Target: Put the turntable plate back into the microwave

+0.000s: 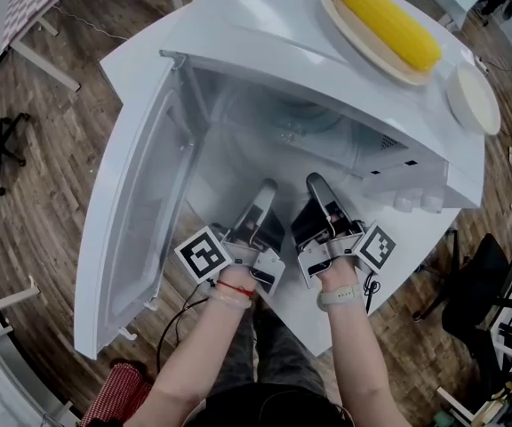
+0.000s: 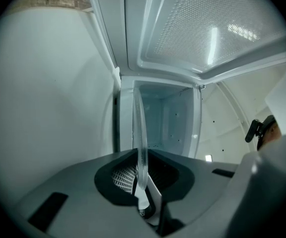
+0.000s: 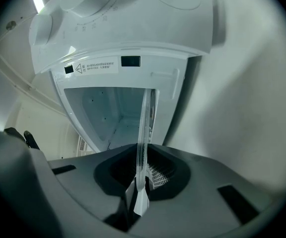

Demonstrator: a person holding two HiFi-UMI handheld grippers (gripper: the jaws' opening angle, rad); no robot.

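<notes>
The clear glass turntable plate (image 1: 284,124) is held level at the mouth of the white microwave (image 1: 265,34), and it is hard to make out in the head view. My left gripper (image 1: 265,188) and right gripper (image 1: 316,181) sit side by side, each shut on the plate's near rim. In the left gripper view the plate (image 2: 139,133) shows edge-on between the jaws of the left gripper (image 2: 141,185), with the cavity (image 2: 165,118) beyond. The right gripper view shows the same edge (image 3: 144,128) clamped in the right gripper (image 3: 140,180), below the control panel (image 3: 118,14).
The microwave door (image 1: 136,221) swings wide open to the left. On top of the microwave lies a corn cob (image 1: 388,20) on a beige plate (image 1: 356,36). A white dish (image 1: 475,99) sits on the white table (image 1: 456,181) at the right. A dark chair (image 1: 480,296) stands nearby.
</notes>
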